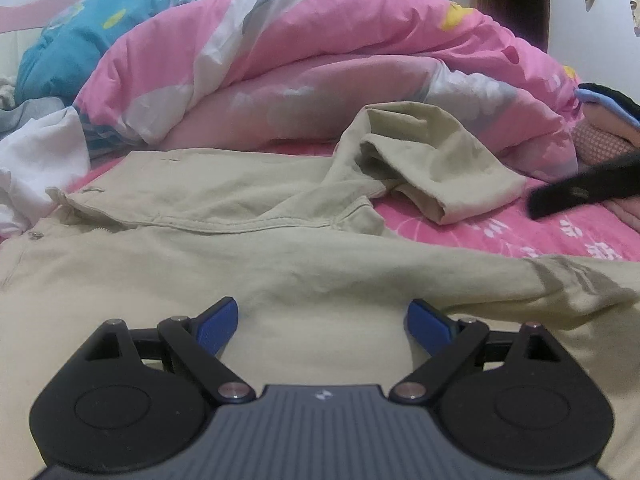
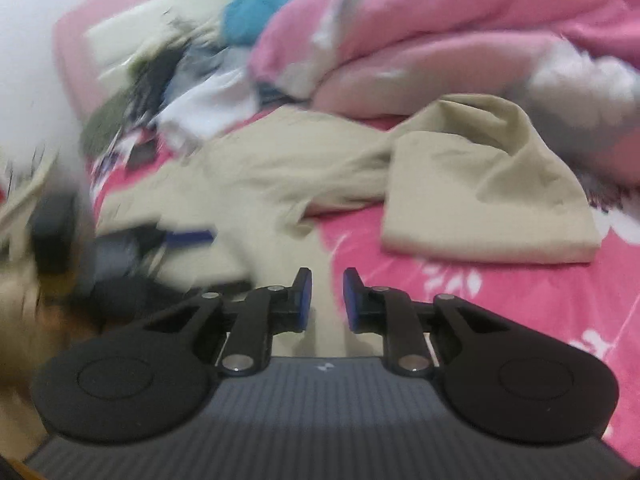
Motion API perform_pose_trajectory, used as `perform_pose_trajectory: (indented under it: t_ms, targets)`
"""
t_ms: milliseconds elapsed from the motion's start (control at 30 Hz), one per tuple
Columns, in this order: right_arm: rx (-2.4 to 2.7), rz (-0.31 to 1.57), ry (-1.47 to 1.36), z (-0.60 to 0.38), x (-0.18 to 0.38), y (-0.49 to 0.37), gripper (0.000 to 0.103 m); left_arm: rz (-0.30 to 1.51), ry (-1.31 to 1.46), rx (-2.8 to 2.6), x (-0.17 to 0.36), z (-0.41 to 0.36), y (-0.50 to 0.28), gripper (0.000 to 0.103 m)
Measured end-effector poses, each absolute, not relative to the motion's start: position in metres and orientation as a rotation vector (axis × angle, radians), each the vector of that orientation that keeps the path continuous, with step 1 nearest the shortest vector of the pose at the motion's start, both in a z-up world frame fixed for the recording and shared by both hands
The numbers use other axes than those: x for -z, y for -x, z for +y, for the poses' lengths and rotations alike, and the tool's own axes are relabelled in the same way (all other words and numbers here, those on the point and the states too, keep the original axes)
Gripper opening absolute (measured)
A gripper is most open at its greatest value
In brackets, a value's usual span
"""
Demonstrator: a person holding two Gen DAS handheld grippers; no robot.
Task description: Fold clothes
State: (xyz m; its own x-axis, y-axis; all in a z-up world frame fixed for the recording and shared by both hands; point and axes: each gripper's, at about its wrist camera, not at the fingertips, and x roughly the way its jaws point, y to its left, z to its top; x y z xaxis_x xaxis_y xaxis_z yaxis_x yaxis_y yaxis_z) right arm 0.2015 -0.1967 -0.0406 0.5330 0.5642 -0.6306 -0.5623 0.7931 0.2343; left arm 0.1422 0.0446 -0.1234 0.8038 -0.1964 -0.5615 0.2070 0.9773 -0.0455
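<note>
A pair of beige trousers point(image 1: 248, 216) lies spread on the pink bed, waistband to the left, one leg end point(image 1: 440, 168) folded back at the far right. My left gripper point(image 1: 323, 320) is open and empty, low over the beige cloth. In the blurred right wrist view the same trousers point(image 2: 280, 172) and the folded leg end point(image 2: 480, 208) show ahead. My right gripper point(image 2: 327, 300) is open with a narrow gap, empty, over the edge of the cloth and the sheet. Its dark shape point(image 1: 584, 192) shows at the right in the left wrist view.
A bunched pink quilt point(image 1: 320, 60) lies behind the trousers, with a blue cover point(image 1: 72, 48) at the far left. White clothes point(image 1: 36, 160) are heaped at the left. The pink flowered sheet point(image 2: 520, 320) is bare at the right. More mixed clothes point(image 2: 160, 92) lie far left.
</note>
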Motion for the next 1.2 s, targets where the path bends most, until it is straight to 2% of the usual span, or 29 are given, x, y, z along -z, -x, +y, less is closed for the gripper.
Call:
perform_pose_trajectory:
  t_ms: [267, 333, 367, 600, 800, 1000, 1100, 1200]
  targets:
    - [-0.71, 0.952, 0.035, -0.16, 0.087, -0.235, 0.021, 0.584, -0.008, 0.231, 0.125, 0.046, -0.14, 0.095]
    - [-0.704, 0.953, 0.034, -0.159, 0.086, -0.232, 0.012, 0.581, -0.006, 0.235, 0.126, 0.047, -0.14, 0.096]
    - [-0.701, 0.952, 0.037, -0.159, 0.085, -0.231, 0.004, 0.58, -0.006, 0.236, 0.126, 0.046, -0.14, 0.096]
    - [-0.57, 0.725, 0.293, -0.136, 0.065, -0.223, 0.001, 0.577, -0.005, 0.234, 0.126, 0.045, -0.14, 0.096]
    - [-0.502, 0.658, 0.448, -0.128, 0.1, -0.234, 0.003, 0.579, -0.016, 0.23, 0.127, 0.044, -0.14, 0.096]
    - [-0.302, 0.601, 0.165, -0.196, 0.051, -0.225, 0.005, 0.581, -0.028, 0.226, 0.126, 0.042, -0.14, 0.096]
    - [-0.364, 0.658, 0.003, -0.234, 0.038, -0.199, 0.007, 0.583, -0.036, 0.222, 0.127, 0.041, -0.14, 0.096]
    - [-0.442, 0.751, -0.075, -0.247, 0.055, -0.176, 0.007, 0.586, -0.054, 0.211, 0.127, 0.038, -0.14, 0.096]
